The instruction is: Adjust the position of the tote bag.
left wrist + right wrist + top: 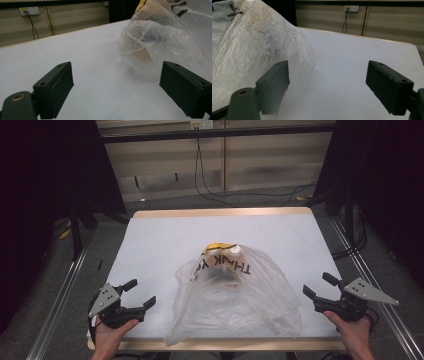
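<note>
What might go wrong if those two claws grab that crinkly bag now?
The plastic bag is thin and loose, so the open left gripper or right gripper may pinch only film and tear it. Whatever sits inside, partly hidden, might tip or slide out. The bag's near edge lies close to the table's front edge.

Veiled behind the cloudy film of the plastic bag [235, 295]: contents, apart from a yellow-and-white top poking out, too blurred to name. Cropped at the lettering "THANK Y" by a fold. Cut off by the edge in both gripper views. Hidden under the bag: middle of the table [160, 240].
</note>
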{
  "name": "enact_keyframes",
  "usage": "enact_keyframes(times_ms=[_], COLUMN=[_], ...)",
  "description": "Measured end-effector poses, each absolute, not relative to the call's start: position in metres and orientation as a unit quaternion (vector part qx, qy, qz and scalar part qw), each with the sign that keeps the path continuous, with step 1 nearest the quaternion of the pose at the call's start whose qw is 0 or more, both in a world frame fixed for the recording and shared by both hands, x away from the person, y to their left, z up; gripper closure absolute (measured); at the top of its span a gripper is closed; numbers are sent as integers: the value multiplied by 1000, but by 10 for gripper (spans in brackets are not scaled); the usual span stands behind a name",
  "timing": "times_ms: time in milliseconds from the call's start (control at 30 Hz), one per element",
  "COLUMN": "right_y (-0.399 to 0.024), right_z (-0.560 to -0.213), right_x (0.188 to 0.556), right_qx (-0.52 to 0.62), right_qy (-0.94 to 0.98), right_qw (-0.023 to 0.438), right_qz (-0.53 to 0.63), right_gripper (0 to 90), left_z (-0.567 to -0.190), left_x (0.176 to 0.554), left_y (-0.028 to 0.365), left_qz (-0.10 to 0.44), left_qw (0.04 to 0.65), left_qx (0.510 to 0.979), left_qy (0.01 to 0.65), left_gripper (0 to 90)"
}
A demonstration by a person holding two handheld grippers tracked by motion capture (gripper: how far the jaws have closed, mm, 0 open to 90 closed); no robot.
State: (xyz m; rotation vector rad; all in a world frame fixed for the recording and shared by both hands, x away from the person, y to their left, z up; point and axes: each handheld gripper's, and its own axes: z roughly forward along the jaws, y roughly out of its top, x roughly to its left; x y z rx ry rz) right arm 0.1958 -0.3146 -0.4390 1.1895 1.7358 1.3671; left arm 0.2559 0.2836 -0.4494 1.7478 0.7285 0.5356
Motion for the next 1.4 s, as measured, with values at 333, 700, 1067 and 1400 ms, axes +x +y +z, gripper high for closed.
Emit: enact_keyframes(times_ms=[333,700,1067,1400], right_y=[-312,-306,-285,-264], right_z=[-436,-424,-415,-416], right_x=[195,183,167,139], right_qx=[442,403,361,325], right_qy=[671,692,723,753], right_qw=[289,257,221,179], right_qz=[521,541,546,544], right_gripper=[304,463,611,661], left_z=[-447,-437,-429,-430], left_x=[255,240,214,206], left_y=[279,266,258,251], left_qz=[207,175,159,149], left_qw=[542,543,549,547], left_qx=[755,767,778,784], left_qy=[305,295,261,253], left_gripper=[193,330,407,403])
